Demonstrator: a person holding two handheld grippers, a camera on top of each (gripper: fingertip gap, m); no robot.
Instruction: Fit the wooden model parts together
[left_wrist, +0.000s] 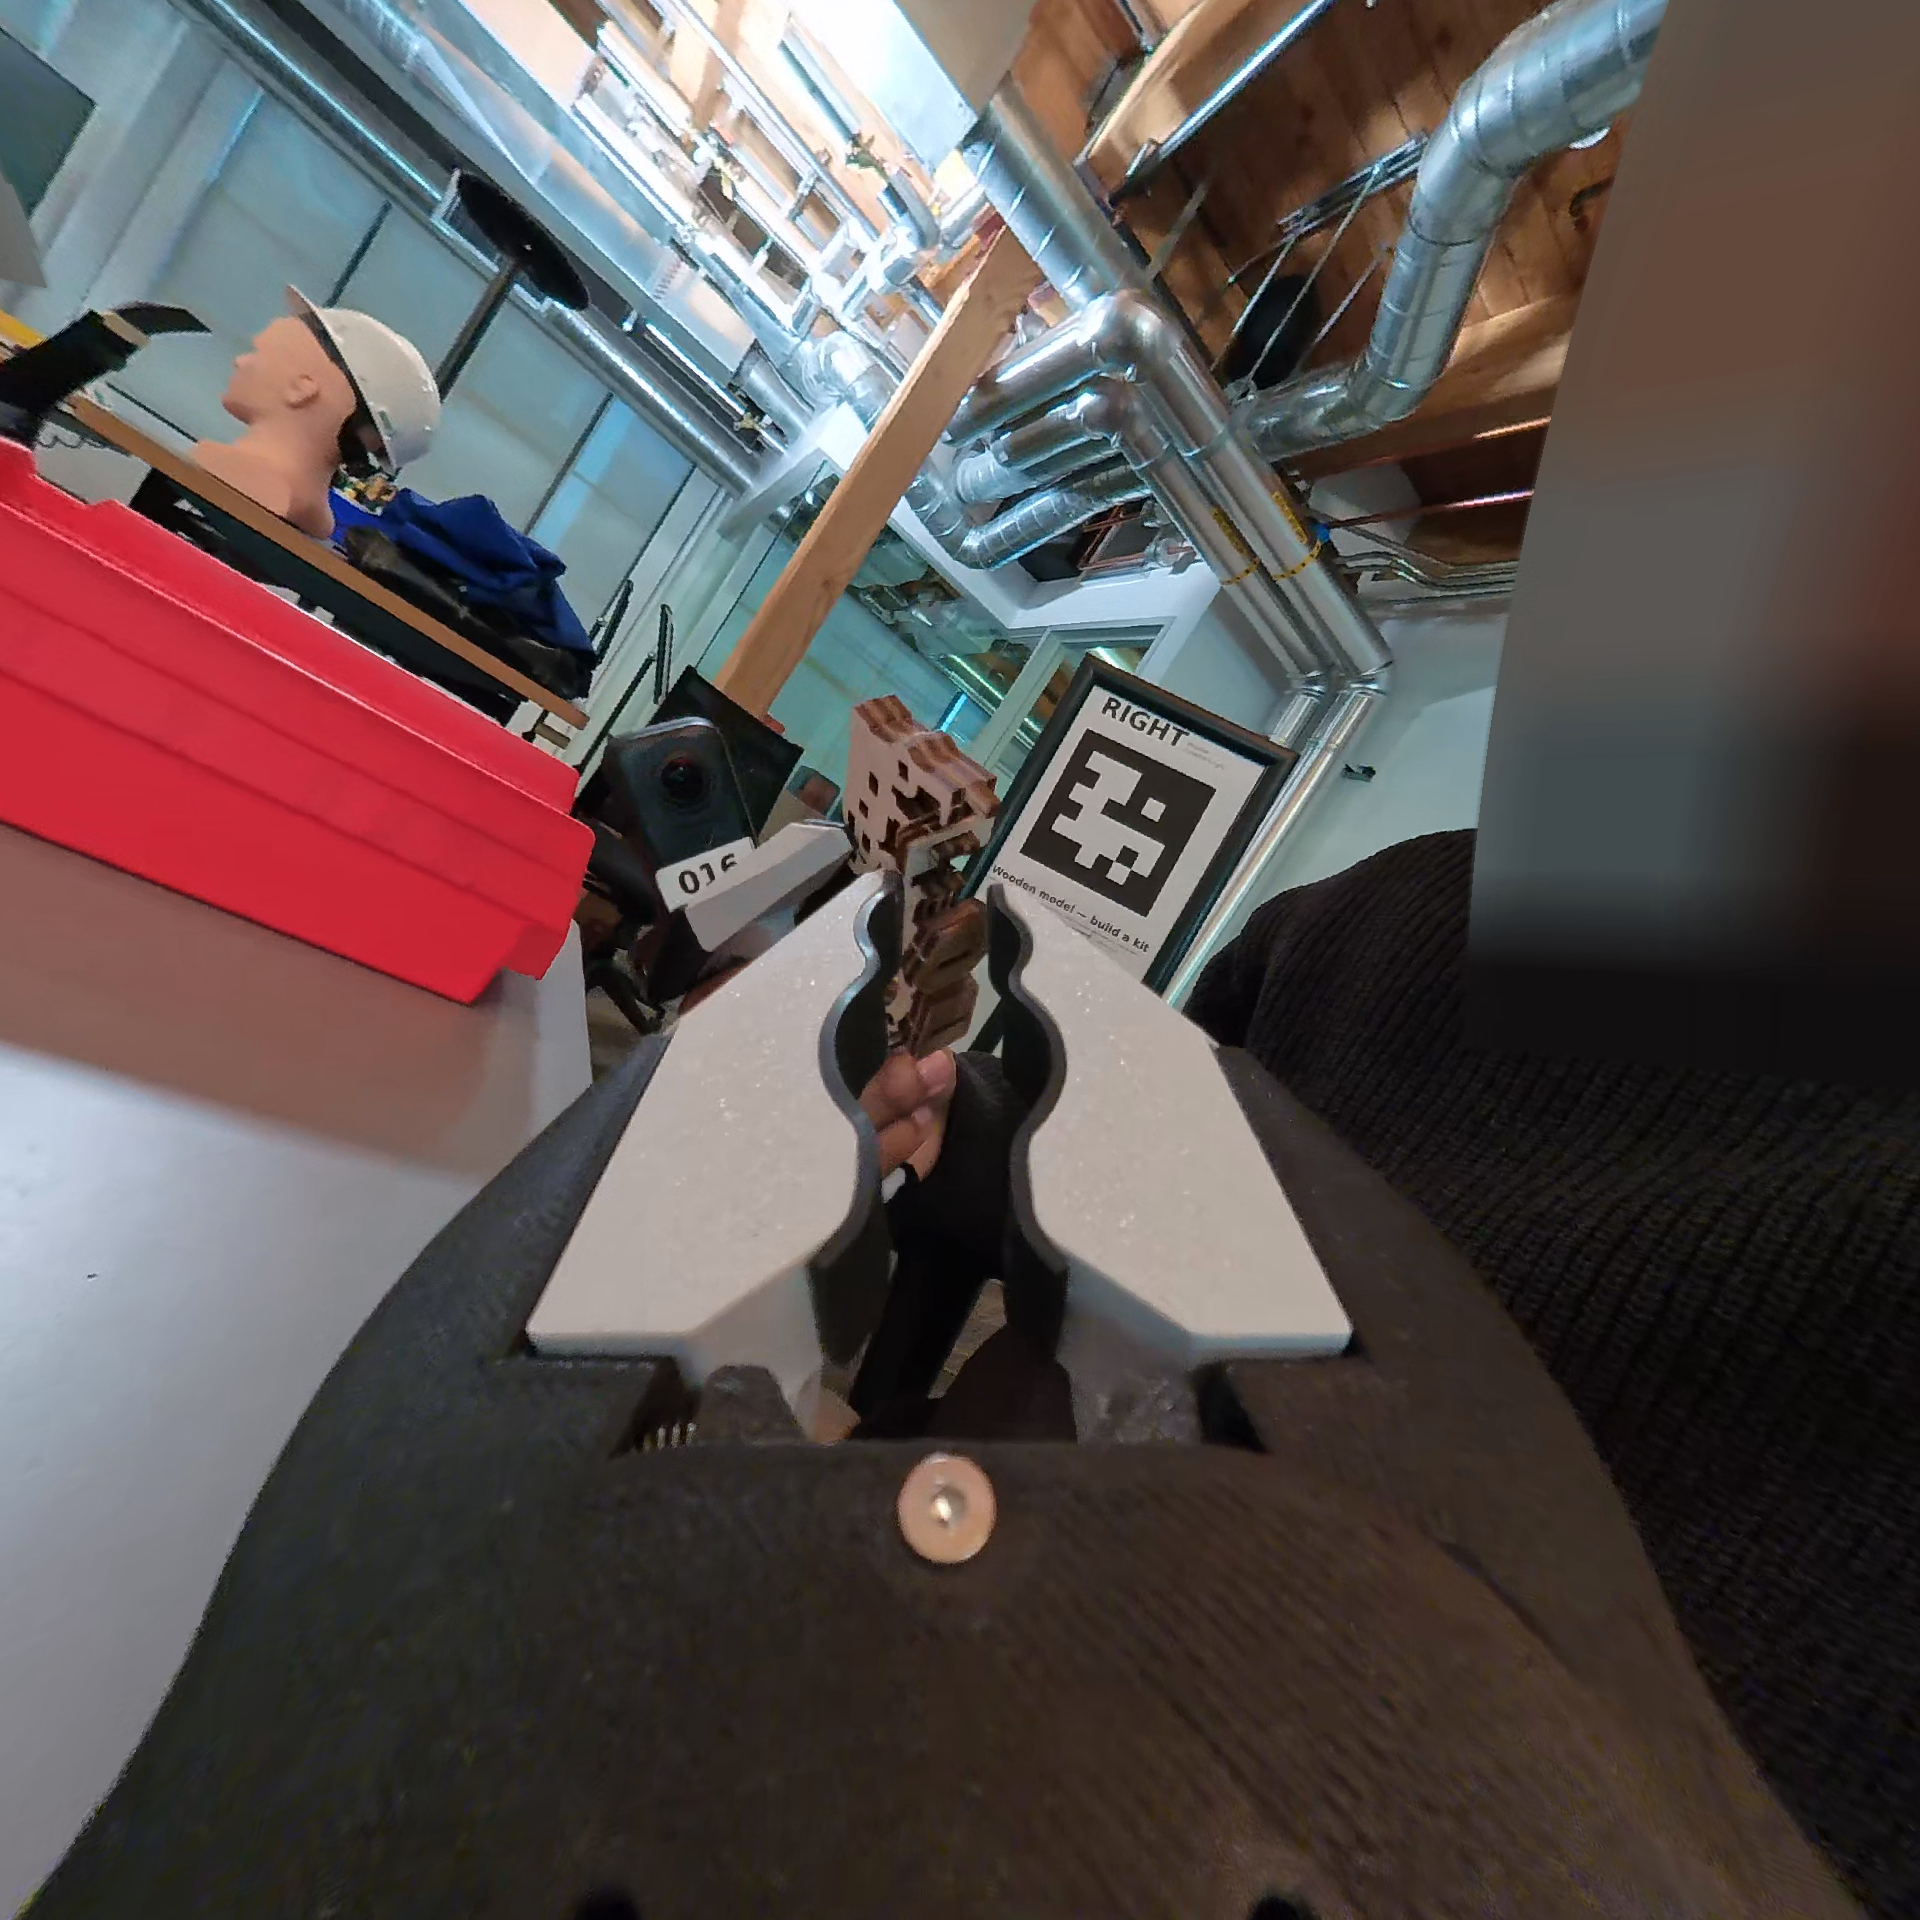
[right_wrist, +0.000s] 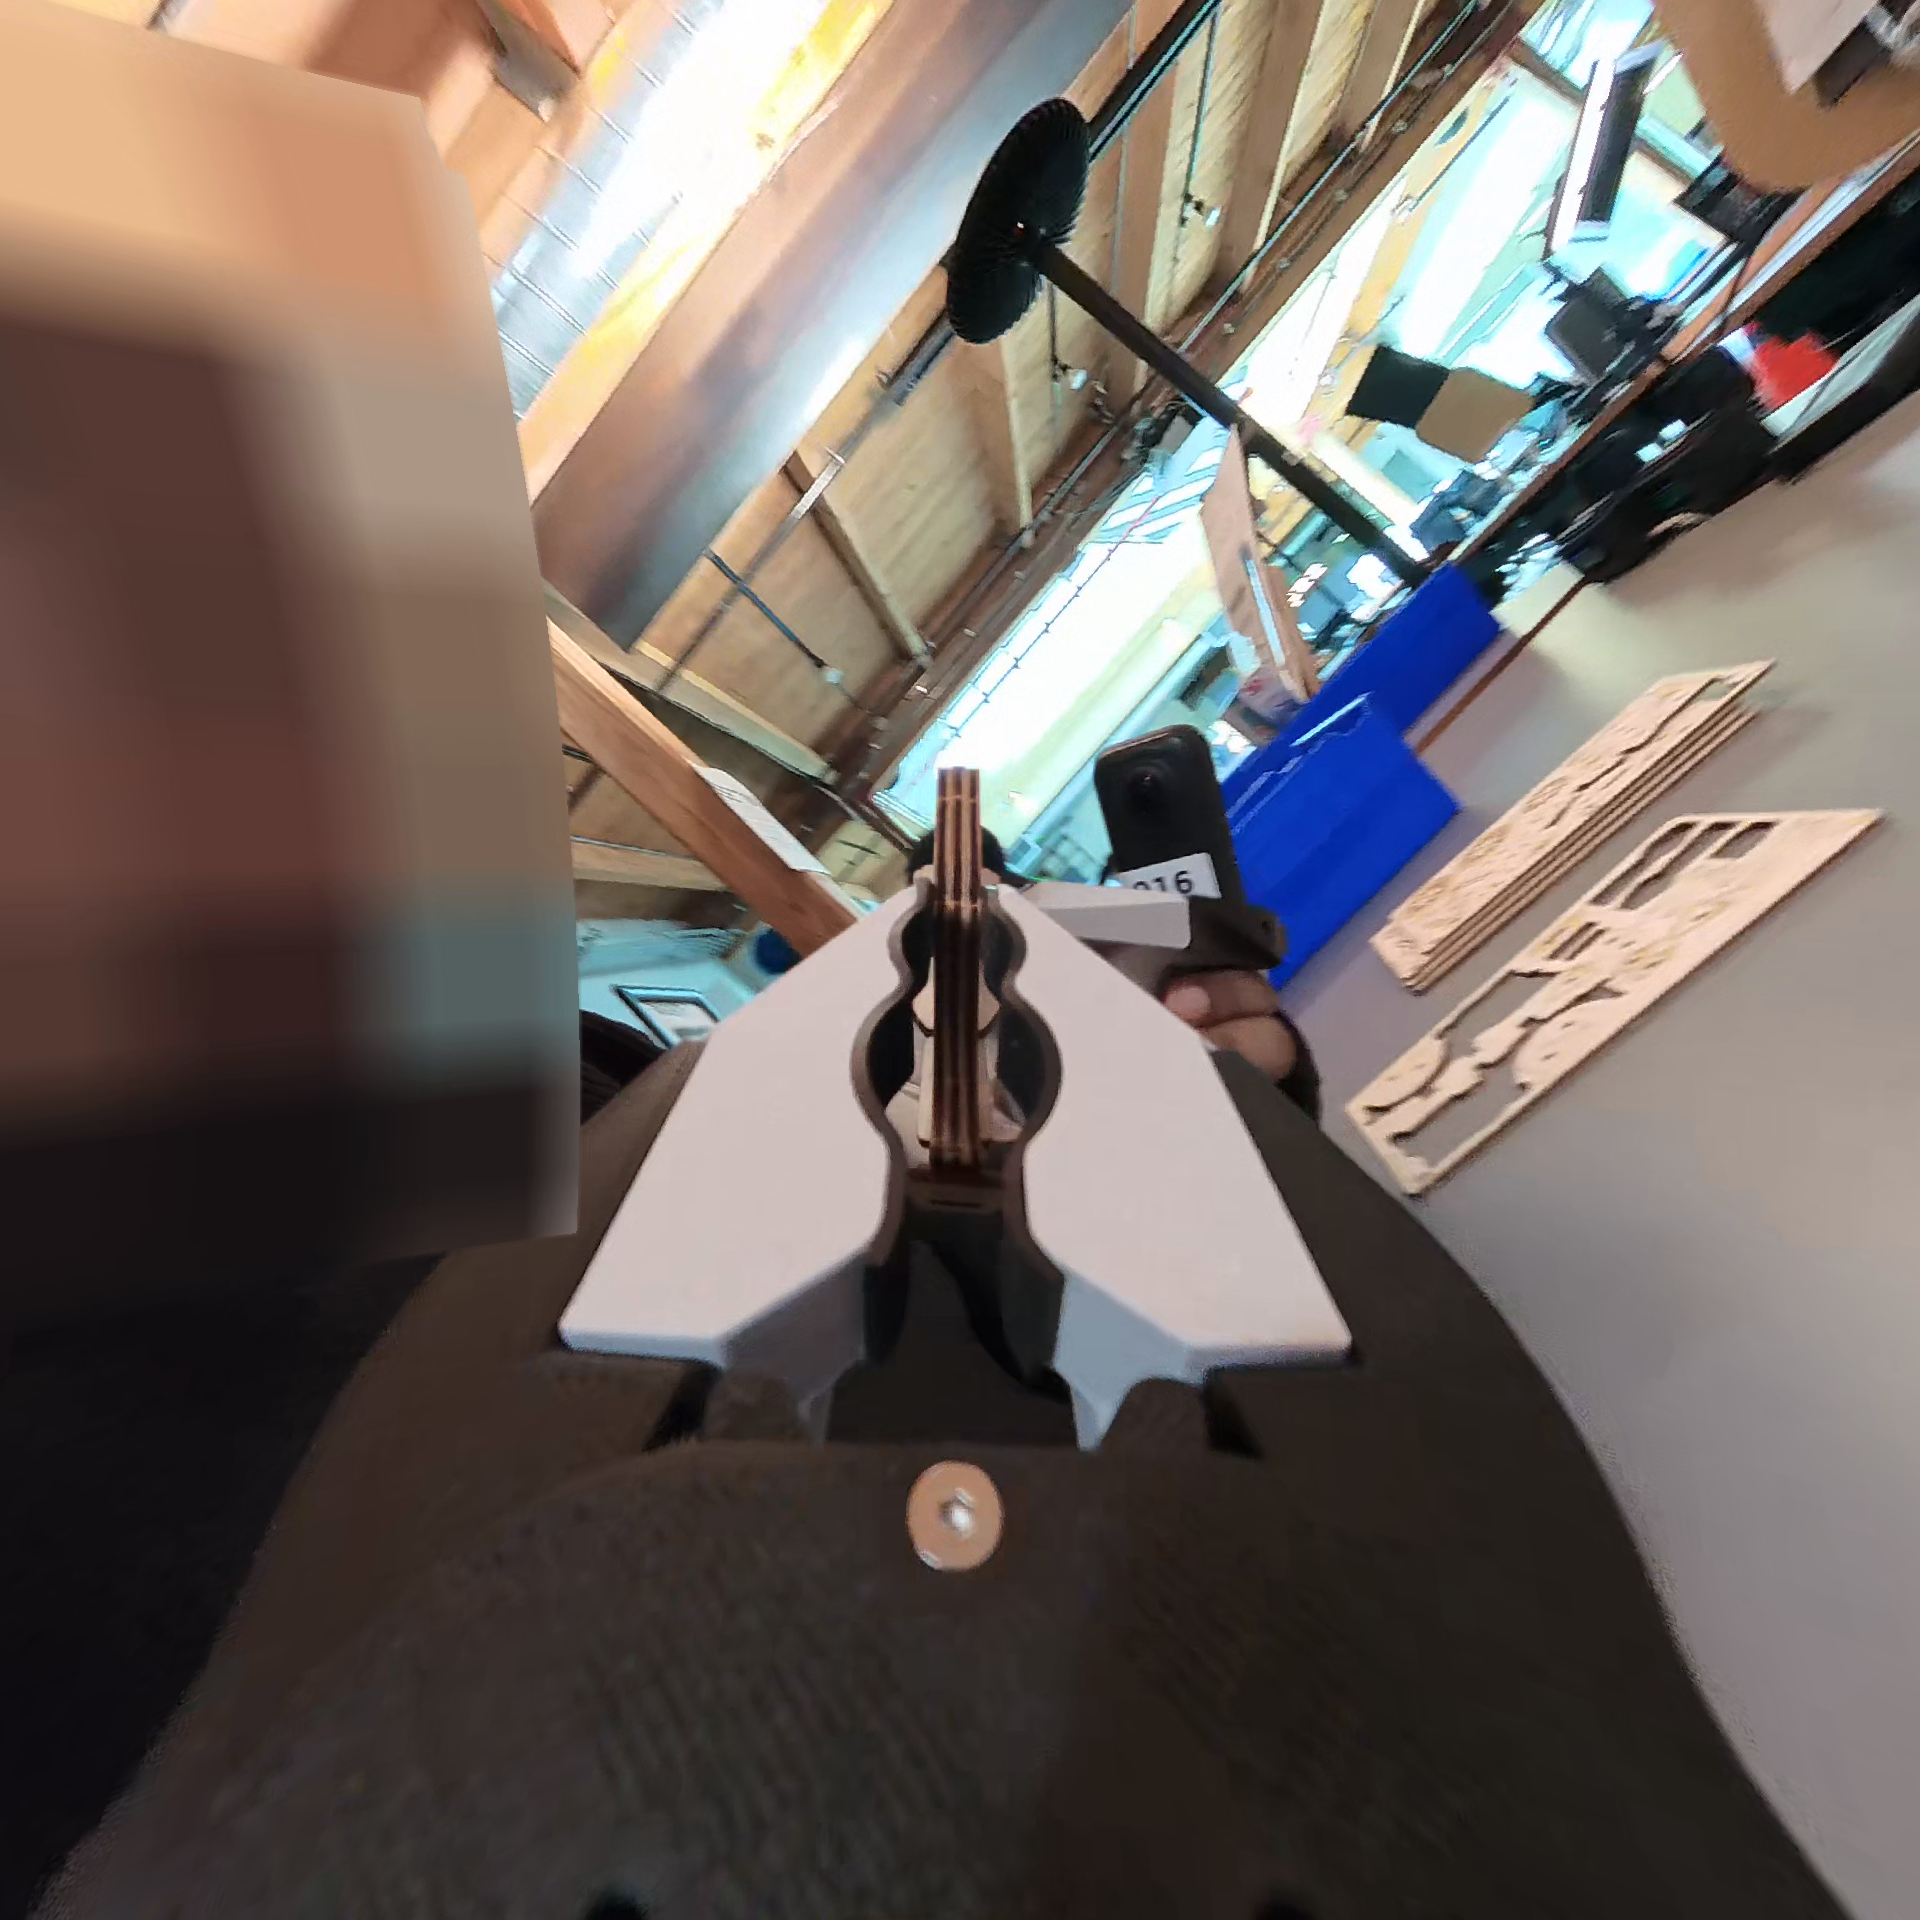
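Observation:
In the left wrist view my left gripper (left_wrist: 943, 920) has its jaws nearly together around a layered wooden model part (left_wrist: 914, 821) with dark burnt edges, which sticks up past the fingertips. My right gripper (left_wrist: 774, 868) comes in from the left and meets the same part. In the right wrist view my right gripper (right_wrist: 958, 920) is shut on a stack of thin wooden layers (right_wrist: 958, 873) seen edge-on. The left gripper (right_wrist: 1127, 920) shows just behind it to the right, held by a hand (right_wrist: 1231, 1023). Both hold the wood up in the air, away from the table.
A red bin (left_wrist: 260, 748) stands on the grey table (left_wrist: 208, 1195) at left, a framed marker sign (left_wrist: 1127, 821) behind. Cut-out wooden sheets (right_wrist: 1590, 987) and a stack of them (right_wrist: 1558, 831) lie on the table (right_wrist: 1714, 1351) beside a blue bin (right_wrist: 1340, 821). A dark sleeve (left_wrist: 1610, 1195) fills the right.

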